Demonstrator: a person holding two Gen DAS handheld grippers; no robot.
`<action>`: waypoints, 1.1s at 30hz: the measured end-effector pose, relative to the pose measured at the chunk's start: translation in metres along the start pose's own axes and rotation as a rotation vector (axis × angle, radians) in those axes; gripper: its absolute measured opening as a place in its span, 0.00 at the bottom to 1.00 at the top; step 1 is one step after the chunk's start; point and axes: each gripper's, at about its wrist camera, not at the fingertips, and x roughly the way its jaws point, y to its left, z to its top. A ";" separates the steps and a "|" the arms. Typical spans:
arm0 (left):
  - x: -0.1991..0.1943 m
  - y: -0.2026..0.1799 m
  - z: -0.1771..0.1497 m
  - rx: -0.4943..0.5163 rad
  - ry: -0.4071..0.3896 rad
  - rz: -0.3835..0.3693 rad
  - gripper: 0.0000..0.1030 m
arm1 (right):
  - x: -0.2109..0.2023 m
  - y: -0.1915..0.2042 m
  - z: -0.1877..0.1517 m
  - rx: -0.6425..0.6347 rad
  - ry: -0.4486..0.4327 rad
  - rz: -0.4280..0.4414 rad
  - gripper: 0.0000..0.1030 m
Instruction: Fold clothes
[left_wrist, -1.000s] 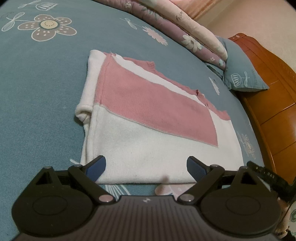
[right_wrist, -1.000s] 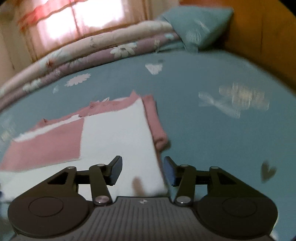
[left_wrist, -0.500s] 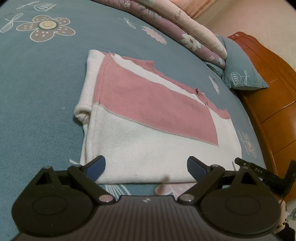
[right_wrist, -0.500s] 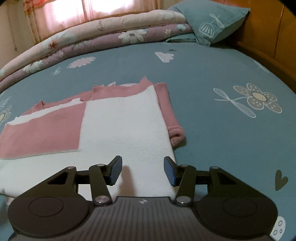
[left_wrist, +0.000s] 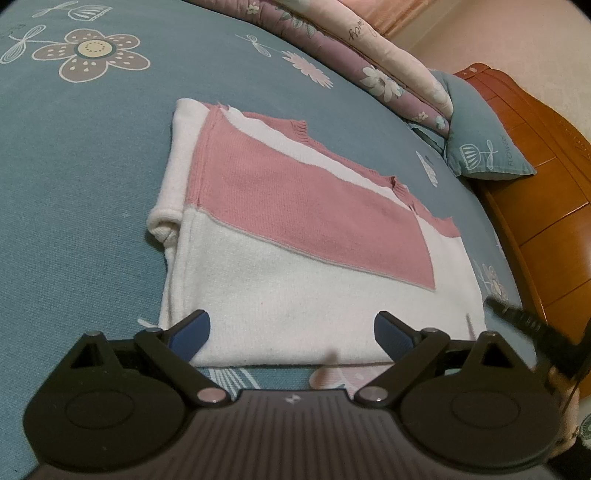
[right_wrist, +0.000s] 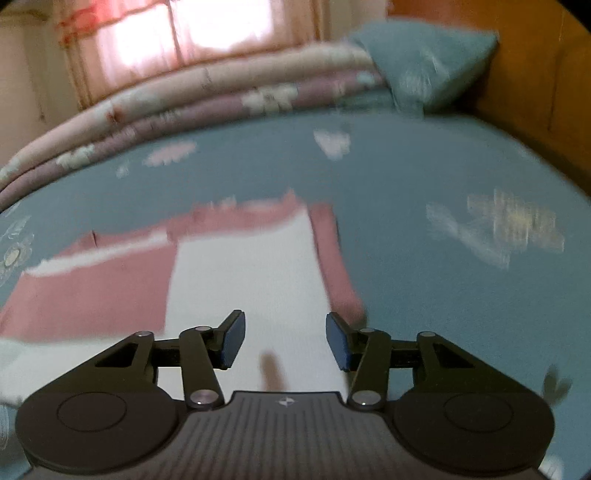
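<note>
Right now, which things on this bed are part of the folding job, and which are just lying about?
Part of the job:
- pink-and-white knitted sweater, lying partly folded on the bed
- left tool, jaws wide open
- right tool, jaws closing, not gripping

Just lying about:
- teal flowered bedsheet
- folded pink and purple floral quilts
- teal pillow
- wooden headboard

L gripper (left_wrist: 291, 332) jaws wide apart, angled down; R gripper (right_wrist: 285, 341) narrower, closing, nothing pinched.

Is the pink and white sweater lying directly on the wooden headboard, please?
No, the sweater lies flat on the blue floral bedspread, apart from the wooden headboard at the right of the left wrist view.
</note>
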 end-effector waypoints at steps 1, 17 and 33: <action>0.000 0.000 0.000 0.001 0.000 0.001 0.93 | 0.001 0.002 0.010 -0.023 -0.014 0.007 0.36; 0.004 -0.001 0.002 0.009 0.000 -0.010 0.96 | 0.095 -0.019 0.067 0.117 0.045 0.029 0.12; -0.005 -0.006 -0.001 0.024 -0.024 -0.016 0.96 | 0.012 -0.003 0.077 -0.039 0.027 -0.027 0.47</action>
